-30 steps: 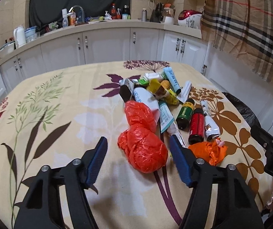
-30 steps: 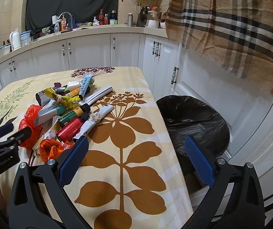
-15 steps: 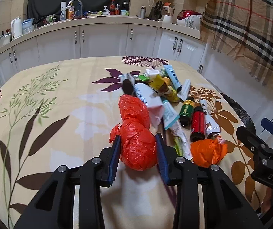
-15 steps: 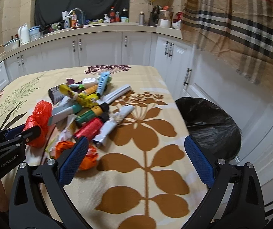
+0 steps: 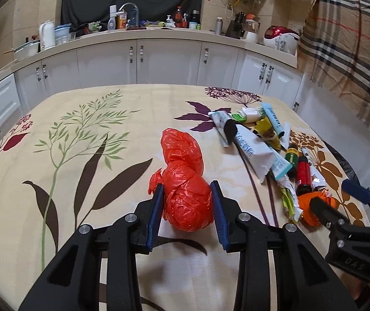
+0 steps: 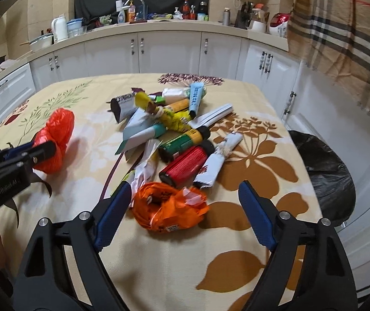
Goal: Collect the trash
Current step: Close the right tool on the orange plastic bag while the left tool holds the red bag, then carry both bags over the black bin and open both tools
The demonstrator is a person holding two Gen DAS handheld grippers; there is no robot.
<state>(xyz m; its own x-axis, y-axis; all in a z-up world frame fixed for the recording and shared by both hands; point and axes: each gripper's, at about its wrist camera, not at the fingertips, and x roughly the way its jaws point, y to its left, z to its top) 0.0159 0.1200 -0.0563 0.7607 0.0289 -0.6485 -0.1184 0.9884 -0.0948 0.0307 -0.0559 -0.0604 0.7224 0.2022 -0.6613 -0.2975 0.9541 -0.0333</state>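
Two crumpled plastic bags lie nearest on the worktop [image 5: 86, 233], which carries a floral cloth. The red bag [image 5: 185, 181] sits to the left of the litter, and the left gripper [image 5: 187, 208] has it: the two blue pads are pressed against its near lump, the jaws partly closed around it, while its far lump sticks out beyond the fingertips. The orange bag [image 6: 168, 208] lies at the near end of the heap, between the pads of the right gripper [image 6: 182, 213]; the jaws have just been closing but stand wide, the left pad just beside the bag and the right pad well apart from it, so nothing is gripped. Beyond the orange bag is one loose heap of tubes, wrappers and bottles; two bottles stand out, a red bottle [image 6: 183, 164] and a green bottle [image 6: 182, 142] side by side, and a pale blue tube [image 6: 195, 98] lies at the far end. To the right of the worktop, lower down, stands one bin lined with a black bag [image 6: 324, 171].
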